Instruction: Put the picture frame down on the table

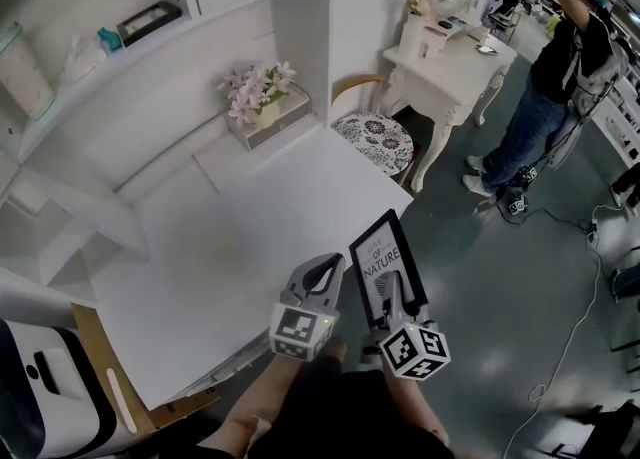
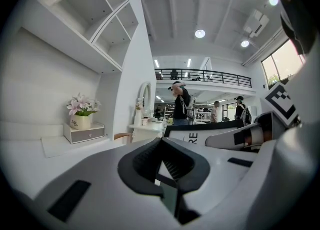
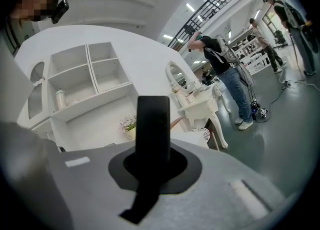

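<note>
picture frame (image 1: 386, 262) in right tongs (image 1: 397, 297), left tongs (image 1: 322, 272) beside, table (image 1: 230, 247) ahead

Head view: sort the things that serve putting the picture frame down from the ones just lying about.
Job: black-rimmed picture frame printed NATURE; right gripper clamping it; white table.
Lying about: pink potted flowers; patterned round chair seat; white dressing table; shut, empty left gripper.

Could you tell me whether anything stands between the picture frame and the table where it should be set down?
Nothing on the table does: its surface beside the picture frame, held in the right gripper, is bare, and the flowers stand far back. Only the left gripper sits alongside the frame.
</note>
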A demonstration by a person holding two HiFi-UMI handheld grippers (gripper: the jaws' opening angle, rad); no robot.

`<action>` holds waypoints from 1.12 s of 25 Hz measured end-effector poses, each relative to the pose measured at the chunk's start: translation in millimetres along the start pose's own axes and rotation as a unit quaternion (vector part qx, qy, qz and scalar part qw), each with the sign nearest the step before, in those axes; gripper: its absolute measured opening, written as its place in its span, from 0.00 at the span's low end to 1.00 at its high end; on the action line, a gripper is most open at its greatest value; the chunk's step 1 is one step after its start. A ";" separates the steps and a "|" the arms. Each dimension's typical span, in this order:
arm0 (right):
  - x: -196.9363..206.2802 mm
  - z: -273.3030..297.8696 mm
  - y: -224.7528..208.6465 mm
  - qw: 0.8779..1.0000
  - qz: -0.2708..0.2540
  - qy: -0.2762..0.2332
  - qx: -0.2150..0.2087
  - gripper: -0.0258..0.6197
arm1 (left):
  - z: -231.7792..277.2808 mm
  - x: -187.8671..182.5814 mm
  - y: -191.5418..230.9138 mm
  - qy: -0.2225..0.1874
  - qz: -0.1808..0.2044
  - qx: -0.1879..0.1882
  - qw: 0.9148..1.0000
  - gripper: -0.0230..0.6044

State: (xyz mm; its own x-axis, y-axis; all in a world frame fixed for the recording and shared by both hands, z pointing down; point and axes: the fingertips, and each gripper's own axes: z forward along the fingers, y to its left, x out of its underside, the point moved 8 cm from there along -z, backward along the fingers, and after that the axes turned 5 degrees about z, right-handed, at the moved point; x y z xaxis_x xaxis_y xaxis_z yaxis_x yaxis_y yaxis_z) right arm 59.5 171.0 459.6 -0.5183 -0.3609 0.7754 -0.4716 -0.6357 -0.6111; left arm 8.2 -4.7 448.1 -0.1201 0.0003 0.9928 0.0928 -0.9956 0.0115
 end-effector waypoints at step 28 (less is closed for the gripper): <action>-6.2 -16.4 -10.3 0.999 0.006 -0.023 0.030 0.06 | 7.2 9.0 -16.8 0.011 -0.005 0.033 0.999 0.05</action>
State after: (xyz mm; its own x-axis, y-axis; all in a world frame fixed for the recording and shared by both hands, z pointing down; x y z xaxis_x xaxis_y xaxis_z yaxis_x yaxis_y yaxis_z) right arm 55.9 191.1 458.5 -0.4897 -0.3996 0.7749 -0.4208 -0.6701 -0.6115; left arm 12.6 12.7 457.7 -0.1431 0.0071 0.9897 0.1572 -0.9871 0.0298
